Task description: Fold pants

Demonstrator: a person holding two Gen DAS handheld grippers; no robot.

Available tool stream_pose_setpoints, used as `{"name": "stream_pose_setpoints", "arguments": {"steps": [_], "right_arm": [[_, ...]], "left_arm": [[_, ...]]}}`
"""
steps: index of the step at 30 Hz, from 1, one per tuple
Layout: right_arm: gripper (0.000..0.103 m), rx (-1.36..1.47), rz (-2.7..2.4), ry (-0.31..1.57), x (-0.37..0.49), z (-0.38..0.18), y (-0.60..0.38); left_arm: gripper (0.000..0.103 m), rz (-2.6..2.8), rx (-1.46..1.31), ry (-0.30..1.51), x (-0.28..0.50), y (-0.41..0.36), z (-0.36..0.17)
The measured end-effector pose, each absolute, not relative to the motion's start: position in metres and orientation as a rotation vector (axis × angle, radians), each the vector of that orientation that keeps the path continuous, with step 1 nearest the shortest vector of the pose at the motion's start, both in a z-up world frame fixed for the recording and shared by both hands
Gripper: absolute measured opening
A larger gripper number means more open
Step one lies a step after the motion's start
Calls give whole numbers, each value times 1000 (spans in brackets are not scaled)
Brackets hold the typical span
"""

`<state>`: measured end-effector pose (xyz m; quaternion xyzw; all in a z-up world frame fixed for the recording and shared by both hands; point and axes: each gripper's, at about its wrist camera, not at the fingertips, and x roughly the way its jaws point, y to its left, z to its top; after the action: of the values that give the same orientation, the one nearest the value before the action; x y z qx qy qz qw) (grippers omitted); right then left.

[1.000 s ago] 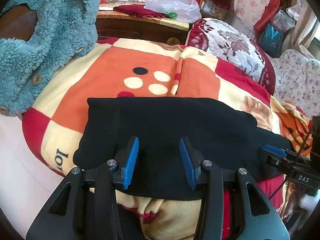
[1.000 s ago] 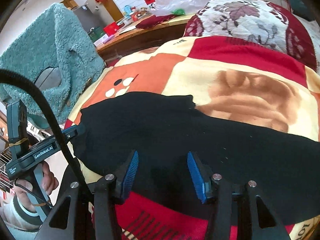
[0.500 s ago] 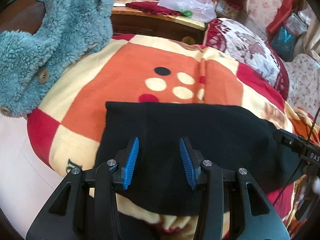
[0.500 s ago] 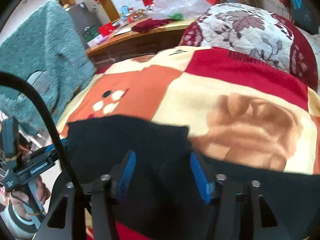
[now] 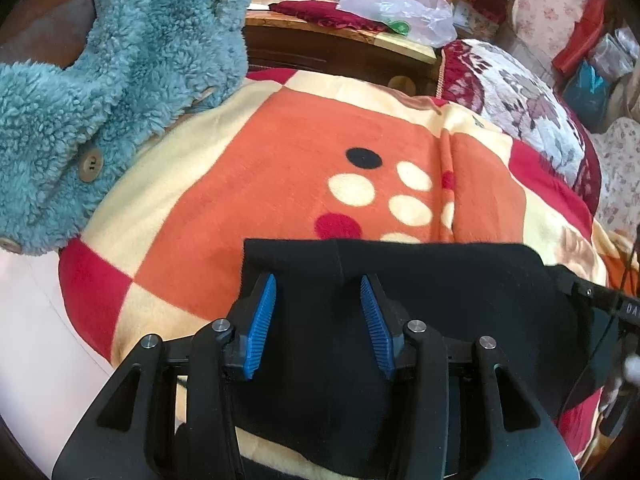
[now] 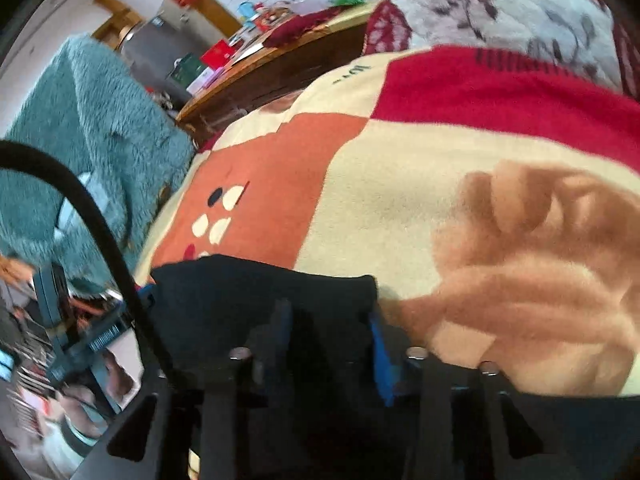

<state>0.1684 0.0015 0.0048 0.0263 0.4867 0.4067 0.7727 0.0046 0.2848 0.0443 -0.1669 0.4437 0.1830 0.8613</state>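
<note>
The black pants (image 5: 440, 292) lie flat across the near part of a patterned blanket (image 5: 280, 184) on a bed. My left gripper (image 5: 318, 304) is open, its blue pads low over the pants near their left end, with nothing between them. In the blurred right wrist view my right gripper (image 6: 330, 332) is open over the pants (image 6: 240, 292), by their far edge. The right gripper's finger also shows at the right edge of the left wrist view (image 5: 592, 294). The left gripper and the hand holding it show at the left of the right wrist view (image 6: 80, 344).
A teal fleece coat (image 5: 100, 80) hangs at the left of the bed. A wooden table (image 5: 340, 40) with a plastic bag (image 5: 400, 4) stands beyond the blanket. A floral pillow (image 5: 532, 108) lies at the far right.
Both grippers have moved forward over the pants toward their far edge. The left one has shifted toward the pants' left end. The right view has tilted and blurred. Both stay open.
</note>
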Motion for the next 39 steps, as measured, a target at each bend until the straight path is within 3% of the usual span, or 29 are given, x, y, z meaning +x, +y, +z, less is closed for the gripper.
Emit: {"name": "stream_pose_setpoints", "arguments": {"steps": [3,7,11,14,23,27,31,33,39], "right_arm": [[12,6,869,967,165,16,-2],[12,-142,844,930,161,17,13],[12,-249,796,892,157,7,20],[12,-185,783,905,166,0,10],[21,-98,752,877,146,29,-15],[34,-61,779,878,127,37,-30],[40,-19,793,872,105,40,-50],[48,19,785,884,96,38,-64],[50,94,699,913,75,27,-114]], "left_arm": [[46,389,-350,929,7,288,44],[47,396,-331,920,9,289,44],[64,425,-364,903,6,296,32],[64,419,-403,903,4,301,31],[64,427,-393,876,-8,290,58],[64,393,-378,846,-10,274,75],[64,330,-329,843,-6,246,87],[64,302,-312,841,-4,233,91],[64,186,-273,858,8,187,93]]}}
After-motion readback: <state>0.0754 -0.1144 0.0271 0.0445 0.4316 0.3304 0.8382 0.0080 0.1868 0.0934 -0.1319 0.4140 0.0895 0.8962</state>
